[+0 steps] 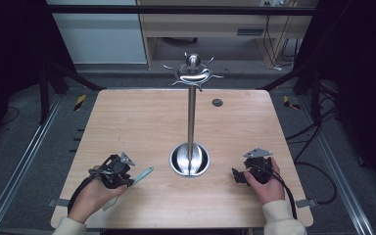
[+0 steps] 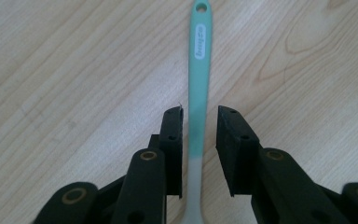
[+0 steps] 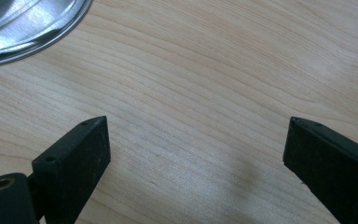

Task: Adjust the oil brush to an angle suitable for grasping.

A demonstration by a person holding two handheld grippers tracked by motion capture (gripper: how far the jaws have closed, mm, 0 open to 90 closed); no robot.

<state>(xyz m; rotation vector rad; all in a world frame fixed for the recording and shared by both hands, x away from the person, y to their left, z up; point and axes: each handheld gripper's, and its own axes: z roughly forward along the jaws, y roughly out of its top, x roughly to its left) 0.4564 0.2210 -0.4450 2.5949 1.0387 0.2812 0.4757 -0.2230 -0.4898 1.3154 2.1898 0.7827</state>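
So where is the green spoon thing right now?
The teal utensil lies on the table at the high view's lower left, between the left gripper jaws, left of the metal stand's base.

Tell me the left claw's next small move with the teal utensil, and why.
Probably close the left claw on the teal utensil. Its handle lies between the jaws, but a gap shows on each side, so nothing grips it yet. The hook stand looks like where it hangs afterwards.

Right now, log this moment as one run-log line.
left hand-held gripper: open, astride teal plastic utensil handle | right hand-held gripper: open, nothing between | steel hook stand: upright
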